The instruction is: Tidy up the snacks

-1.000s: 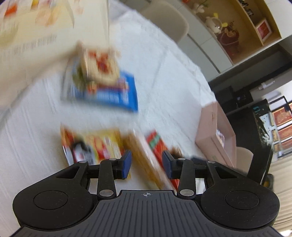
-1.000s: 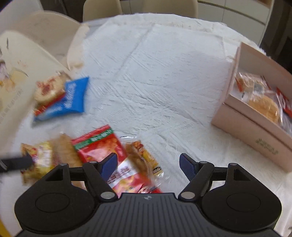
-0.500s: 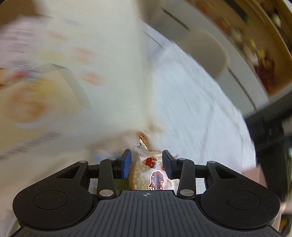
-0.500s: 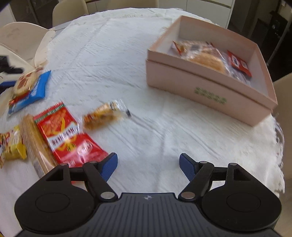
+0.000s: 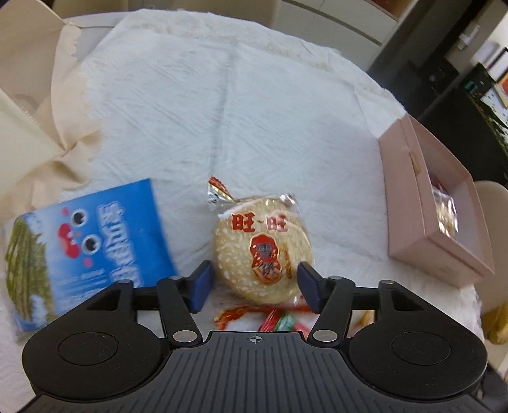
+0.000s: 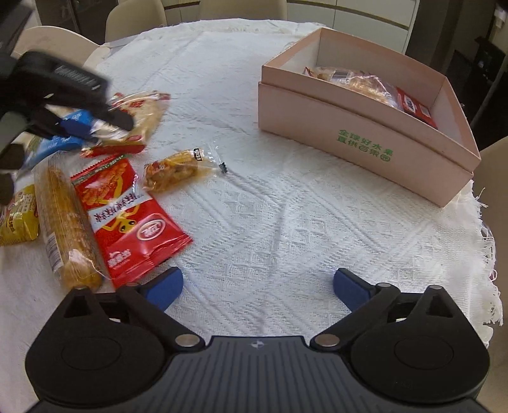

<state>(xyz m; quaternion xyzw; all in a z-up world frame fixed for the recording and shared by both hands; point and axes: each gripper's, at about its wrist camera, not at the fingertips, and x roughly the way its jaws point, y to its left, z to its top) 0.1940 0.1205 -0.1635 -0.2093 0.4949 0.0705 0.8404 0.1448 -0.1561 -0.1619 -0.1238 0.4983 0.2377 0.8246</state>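
Observation:
My left gripper (image 5: 254, 286) is open, its blue pads on either side of a round rice cracker pack (image 5: 262, 251) with red characters. I cannot tell whether the pads touch it. In the right wrist view the left gripper (image 6: 92, 127) hangs over that cracker pack (image 6: 143, 111) at the far left. A blue snack bag (image 5: 95, 247) lies to its left. The pink box (image 6: 365, 127) holds several snacks. My right gripper (image 6: 257, 286) is open and empty above the white cloth. A red bag (image 6: 127, 216), a long biscuit pack (image 6: 66, 222), a small clear pack (image 6: 177, 170) and a yellow bag (image 6: 16, 219) lie left of it.
The round table has a white textured cloth (image 6: 285, 206) with a frayed edge at the right. Beige chairs (image 6: 136, 16) stand around it. The pink box shows in the left wrist view (image 5: 422, 222) at the right. A cream cloth (image 5: 57, 111) lies at the left.
My left gripper has swung from the pile to the rice cracker pack and its jaws have opened wider around it. My right gripper has pulled back and turned toward the pink box.

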